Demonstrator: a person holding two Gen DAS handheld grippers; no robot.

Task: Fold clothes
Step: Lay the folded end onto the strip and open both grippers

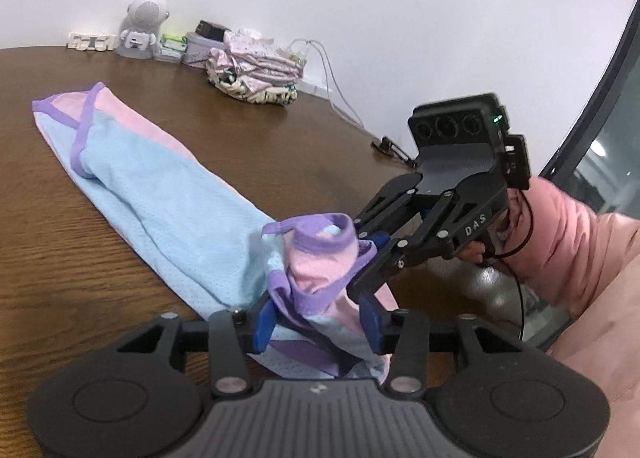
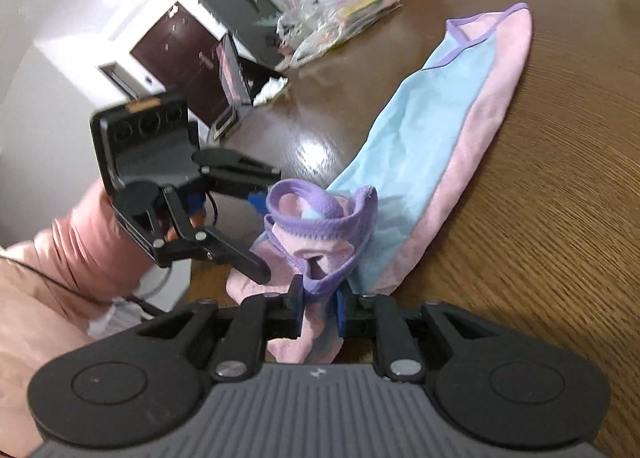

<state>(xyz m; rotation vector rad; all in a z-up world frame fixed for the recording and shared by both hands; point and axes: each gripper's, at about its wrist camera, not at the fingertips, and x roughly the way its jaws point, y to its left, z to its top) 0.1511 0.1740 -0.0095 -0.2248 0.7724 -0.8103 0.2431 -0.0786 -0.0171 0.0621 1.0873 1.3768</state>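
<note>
A light-blue and pink mesh top (image 1: 160, 194) with purple trim lies folded into a long strip on the brown wooden table (image 1: 60, 258). Its near end is bunched up and lifted off the wood. My right gripper (image 2: 319, 304) is shut on that bunched purple-trimmed end (image 2: 320, 218); in the left wrist view the right gripper (image 1: 360, 258) comes in from the right. My left gripper (image 1: 318, 322) stands open, its blue fingers (image 1: 266, 322) apart with loose fabric lying between them. The right wrist view shows the left gripper (image 2: 266, 224) spread beside the bunch.
A pile of folded clothes (image 1: 256, 70), a white astronaut figure (image 1: 142, 26), small boxes and cables (image 1: 340, 98) sit along the far wall. Plastic bags (image 2: 340, 18) and an open case (image 2: 240, 74) lie beyond the far table edge. Pink sleeves hold both grippers.
</note>
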